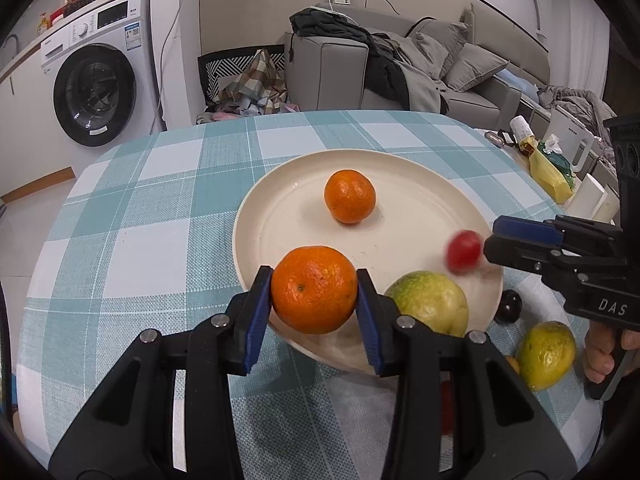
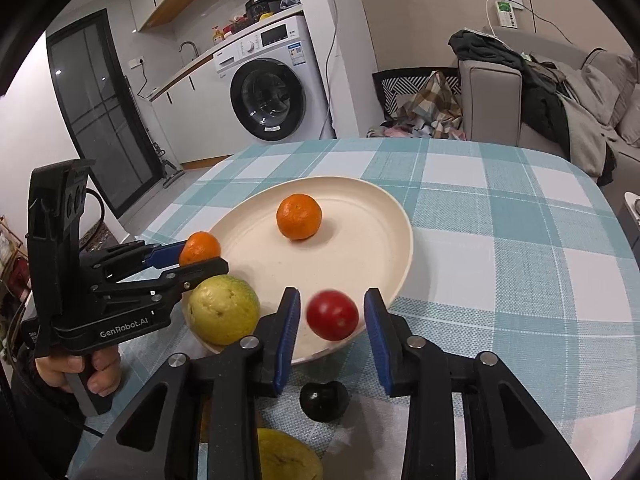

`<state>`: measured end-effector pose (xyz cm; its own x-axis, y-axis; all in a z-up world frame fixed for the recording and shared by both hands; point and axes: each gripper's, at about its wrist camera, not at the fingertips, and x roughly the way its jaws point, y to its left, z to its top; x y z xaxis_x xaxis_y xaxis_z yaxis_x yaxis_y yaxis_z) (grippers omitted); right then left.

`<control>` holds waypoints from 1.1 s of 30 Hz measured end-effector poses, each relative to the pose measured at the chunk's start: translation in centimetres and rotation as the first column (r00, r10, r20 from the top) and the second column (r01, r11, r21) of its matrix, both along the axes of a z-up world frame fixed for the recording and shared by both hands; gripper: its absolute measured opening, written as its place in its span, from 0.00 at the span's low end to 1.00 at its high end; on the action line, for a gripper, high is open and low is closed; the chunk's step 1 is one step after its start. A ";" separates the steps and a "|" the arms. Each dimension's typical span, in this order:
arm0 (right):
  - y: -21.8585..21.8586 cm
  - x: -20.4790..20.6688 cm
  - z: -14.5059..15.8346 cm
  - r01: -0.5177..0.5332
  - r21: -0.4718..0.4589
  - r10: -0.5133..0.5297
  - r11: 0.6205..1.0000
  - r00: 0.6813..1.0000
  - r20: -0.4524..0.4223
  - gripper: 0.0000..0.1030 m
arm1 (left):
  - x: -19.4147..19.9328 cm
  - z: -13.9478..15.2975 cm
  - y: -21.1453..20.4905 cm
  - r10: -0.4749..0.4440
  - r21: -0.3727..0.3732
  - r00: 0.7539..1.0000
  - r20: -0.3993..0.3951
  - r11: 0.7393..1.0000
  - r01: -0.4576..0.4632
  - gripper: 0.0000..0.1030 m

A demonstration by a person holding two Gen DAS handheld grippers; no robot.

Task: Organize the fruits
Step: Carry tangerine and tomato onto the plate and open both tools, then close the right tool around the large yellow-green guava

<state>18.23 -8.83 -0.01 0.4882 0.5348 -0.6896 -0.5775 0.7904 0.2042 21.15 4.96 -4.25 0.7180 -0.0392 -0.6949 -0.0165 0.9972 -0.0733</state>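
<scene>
The red fruit [image 2: 332, 314] is motion-blurred; a yellow-green fruit [image 2: 286, 458] is cut off below.

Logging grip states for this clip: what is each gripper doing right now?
Left gripper: shut on the mandarin.
Right gripper: open, red tomato between the pads, untouched.

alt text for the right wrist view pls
The right tongs stand open around a blurred red tomato over the near rim of a cream plate. The left tongs grip an orange above the plate, which holds another orange and a yellow-green fruit.
</scene>
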 end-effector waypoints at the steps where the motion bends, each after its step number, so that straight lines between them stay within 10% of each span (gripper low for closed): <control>1: -0.1 0.0 0.0 0.011 -0.003 -0.011 1.000 1.000 0.004 0.37 | -0.1 0.0 0.0 0.000 -0.003 1.000 0.001 1.000 0.000 0.36; 7: -1.4 0.0 0.4 0.057 -0.002 -0.057 0.998 0.998 0.004 0.53 | -0.5 0.3 -0.1 -0.009 -0.009 1.000 0.008 1.000 0.009 0.47; 11: -2.1 -0.7 1.2 0.092 -0.001 -0.092 0.996 0.995 0.034 0.85 | -1.6 1.2 0.0 0.020 -0.008 0.999 0.029 1.000 -0.020 0.86; 15: -3.0 -1.5 1.8 0.103 0.011 -0.104 0.995 0.994 0.038 1.00 | -3.1 2.2 0.5 0.050 -0.034 0.998 0.037 0.998 -0.049 0.99; 33: -4.5 -7.7 2.4 0.075 -0.023 -0.074 0.997 0.997 0.037 1.00 | -11.6 3.4 -3.0 0.021 0.010 0.998 0.066 1.000 -0.022 0.99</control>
